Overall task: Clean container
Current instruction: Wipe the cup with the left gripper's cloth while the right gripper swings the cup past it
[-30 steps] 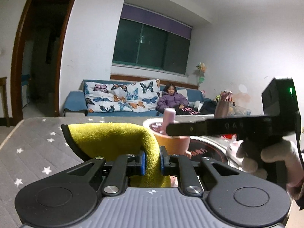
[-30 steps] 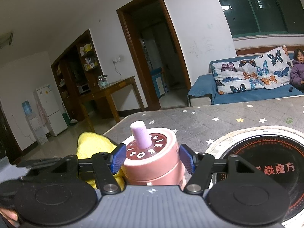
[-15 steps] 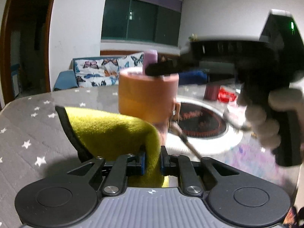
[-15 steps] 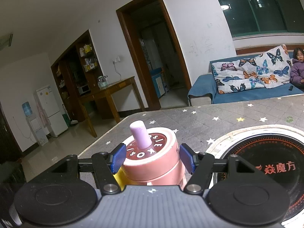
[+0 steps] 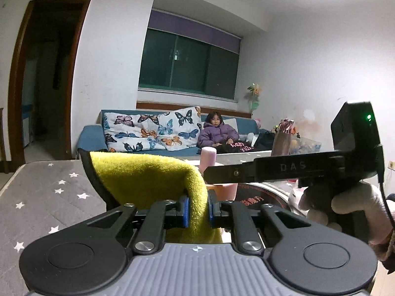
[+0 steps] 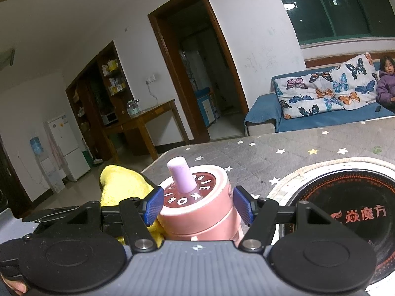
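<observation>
My left gripper (image 5: pixel 197 212) is shut on a yellow-green fleece cloth (image 5: pixel 148 175), which folds up and over to the left. My right gripper (image 6: pixel 197 206) is shut on a pink container (image 6: pixel 200 214) with a dark red printed lid and a pale purple spout (image 6: pixel 181 174). In the left wrist view the container (image 5: pixel 223 190) is mostly hidden behind the cloth and the right gripper's arm; only its spout (image 5: pixel 208 157) and a strip of its side show. In the right wrist view the cloth (image 6: pixel 121 185) lies against the container's left side.
A grey table (image 6: pixel 284 157) with star print carries a round black induction cooker (image 6: pixel 345 212) at the right. Behind the table stands a blue sofa (image 5: pixel 153 133) with a seated child (image 5: pixel 217 133). Bags and clutter (image 5: pixel 291 138) sit at the table's far right.
The left gripper with the cloth dropped below the container half a second ago, then came back up to its left side. The right gripper kept the container almost still.
</observation>
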The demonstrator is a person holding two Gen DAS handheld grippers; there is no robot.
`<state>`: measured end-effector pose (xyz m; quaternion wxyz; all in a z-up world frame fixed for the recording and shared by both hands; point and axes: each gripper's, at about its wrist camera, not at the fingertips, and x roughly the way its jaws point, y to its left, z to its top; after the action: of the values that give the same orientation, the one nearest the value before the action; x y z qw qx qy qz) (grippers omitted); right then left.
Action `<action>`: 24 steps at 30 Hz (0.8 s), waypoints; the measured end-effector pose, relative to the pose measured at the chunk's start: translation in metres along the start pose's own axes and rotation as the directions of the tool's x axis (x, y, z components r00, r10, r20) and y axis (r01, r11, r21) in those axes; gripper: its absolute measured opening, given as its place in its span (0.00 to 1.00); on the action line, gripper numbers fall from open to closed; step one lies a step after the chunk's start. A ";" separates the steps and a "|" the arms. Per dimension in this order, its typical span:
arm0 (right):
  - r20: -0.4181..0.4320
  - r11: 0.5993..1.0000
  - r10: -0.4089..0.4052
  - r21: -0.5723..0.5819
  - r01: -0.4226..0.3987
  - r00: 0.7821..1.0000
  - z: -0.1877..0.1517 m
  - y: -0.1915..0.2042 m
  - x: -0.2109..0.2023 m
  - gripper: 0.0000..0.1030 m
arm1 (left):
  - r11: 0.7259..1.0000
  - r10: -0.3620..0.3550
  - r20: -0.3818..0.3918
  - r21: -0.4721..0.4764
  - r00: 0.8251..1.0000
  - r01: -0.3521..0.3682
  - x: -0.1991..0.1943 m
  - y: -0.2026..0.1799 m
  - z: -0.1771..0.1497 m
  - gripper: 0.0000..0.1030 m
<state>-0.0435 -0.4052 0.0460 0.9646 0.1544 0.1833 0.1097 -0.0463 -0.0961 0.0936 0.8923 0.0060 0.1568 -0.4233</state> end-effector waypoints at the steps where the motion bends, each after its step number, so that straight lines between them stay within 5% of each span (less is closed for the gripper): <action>1: -0.001 1.000 -0.001 0.001 0.001 1.000 0.000 0.000 0.000 0.63 | 1.000 -0.007 -0.007 -0.001 1.000 0.007 0.002 0.000 -0.002 0.15; 8: -0.006 1.000 0.006 0.001 -0.006 1.000 0.002 -0.001 0.001 0.63 | 1.000 -0.027 -0.079 -0.002 0.996 0.027 0.019 0.001 -0.017 0.15; 19: -0.030 0.998 0.036 -0.042 -0.037 0.999 0.014 -0.011 0.016 0.63 | 0.998 -0.061 -0.079 -0.035 0.995 0.058 0.031 -0.010 -0.019 0.16; 24: -0.044 0.995 0.080 -0.062 -0.083 0.996 0.020 -0.016 0.025 0.67 | 0.997 -0.067 -0.107 0.025 0.992 0.070 0.038 -0.022 -0.019 0.16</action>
<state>-0.0102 -0.4186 0.0506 0.9598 0.1287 0.1932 0.1579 -0.0458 -0.1361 0.0670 0.8674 0.0359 0.1983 -0.4550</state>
